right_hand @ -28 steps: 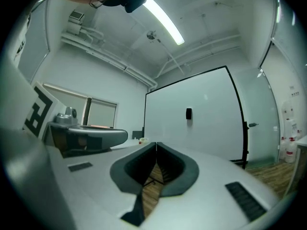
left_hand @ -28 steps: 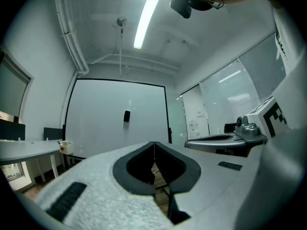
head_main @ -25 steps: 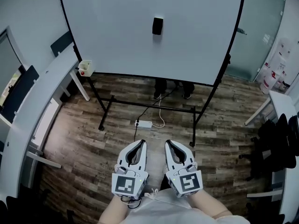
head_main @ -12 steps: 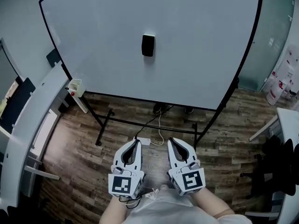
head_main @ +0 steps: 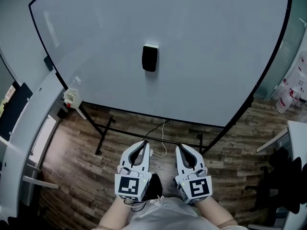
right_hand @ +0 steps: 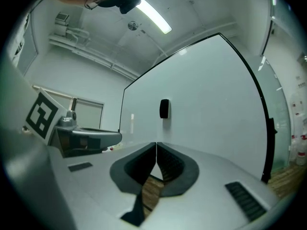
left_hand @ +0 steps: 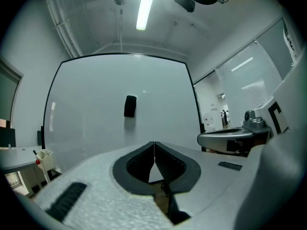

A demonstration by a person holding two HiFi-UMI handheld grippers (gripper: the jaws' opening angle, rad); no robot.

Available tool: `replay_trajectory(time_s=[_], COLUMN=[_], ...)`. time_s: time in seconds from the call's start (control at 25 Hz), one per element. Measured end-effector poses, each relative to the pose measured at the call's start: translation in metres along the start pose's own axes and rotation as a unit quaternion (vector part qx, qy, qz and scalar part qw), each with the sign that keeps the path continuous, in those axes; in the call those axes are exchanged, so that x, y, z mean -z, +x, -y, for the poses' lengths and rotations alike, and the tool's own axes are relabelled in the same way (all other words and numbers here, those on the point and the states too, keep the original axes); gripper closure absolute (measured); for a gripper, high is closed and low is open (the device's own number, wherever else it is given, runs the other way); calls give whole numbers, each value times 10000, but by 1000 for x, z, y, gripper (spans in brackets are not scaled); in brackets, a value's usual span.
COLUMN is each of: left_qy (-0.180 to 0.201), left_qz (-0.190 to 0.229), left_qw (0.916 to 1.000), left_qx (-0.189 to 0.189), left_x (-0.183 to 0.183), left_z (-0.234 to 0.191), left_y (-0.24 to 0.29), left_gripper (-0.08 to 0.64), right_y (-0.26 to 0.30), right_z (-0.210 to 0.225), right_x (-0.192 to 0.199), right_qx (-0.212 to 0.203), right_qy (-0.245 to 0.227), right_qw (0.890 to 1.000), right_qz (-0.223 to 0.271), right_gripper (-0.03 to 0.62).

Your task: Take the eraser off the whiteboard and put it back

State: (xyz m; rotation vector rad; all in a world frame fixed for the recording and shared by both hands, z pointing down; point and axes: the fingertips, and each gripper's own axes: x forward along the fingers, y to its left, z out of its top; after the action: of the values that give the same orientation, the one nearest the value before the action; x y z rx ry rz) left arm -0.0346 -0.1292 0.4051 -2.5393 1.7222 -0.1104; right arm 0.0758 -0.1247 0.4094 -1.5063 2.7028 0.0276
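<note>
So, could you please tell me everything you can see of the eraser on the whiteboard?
The eraser is a small black block, taller than wide, with rounded corners and a paler strip along its top edge. It sits upright against the face of the whiteboard, near the board's middle. A faint shadow lies just beneath it. Only the board touches it.

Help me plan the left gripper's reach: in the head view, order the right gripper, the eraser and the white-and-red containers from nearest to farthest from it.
From the left gripper:
1. The right gripper, just beside it.
2. The eraser, ahead on the whiteboard.
3. The white-and-red containers, far right, past the board's edge.
</note>
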Motion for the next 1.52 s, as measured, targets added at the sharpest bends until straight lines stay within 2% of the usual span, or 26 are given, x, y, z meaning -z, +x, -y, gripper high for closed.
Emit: replay_trajectory(time_s=[0.52, 0.88, 0.92, 1.0, 1.12, 1.24, 1.52], left_qy=[30, 103, 13, -155, -9, 297, 210], left_qz=[491, 997, 1024, 1036, 1096, 1079, 1080], left_qw=[9981, 9940, 9937, 9934, 9934, 9932, 9936], left_qx=[375, 429, 452, 462, 352, 336, 271], left_x=[-36, -88, -93, -102, -112, -119, -136], left_z=[-74, -101, -101, -102, -109, -115, -113], left_y=[128, 182, 185, 188, 198, 213, 236], left_gripper=[543, 540, 531, 395, 336, 320, 249], right_y=[123, 175, 179, 186, 192, 195, 196], right_z=[46, 52, 52, 52, 53, 52, 49], right_x=[-32, -50, -52, -55, -57, -56, -46], right_qx=[510, 657, 665, 652, 568, 519, 333], right_qy=[-288, -387, -391, -406, -483, -421, -451], right_qw=[9981, 9971, 9970, 9970, 9971, 9976, 9984], right_qz=[201, 75, 85, 111, 136, 159, 72], right_gripper=[566, 566, 566, 566, 566, 566, 566])
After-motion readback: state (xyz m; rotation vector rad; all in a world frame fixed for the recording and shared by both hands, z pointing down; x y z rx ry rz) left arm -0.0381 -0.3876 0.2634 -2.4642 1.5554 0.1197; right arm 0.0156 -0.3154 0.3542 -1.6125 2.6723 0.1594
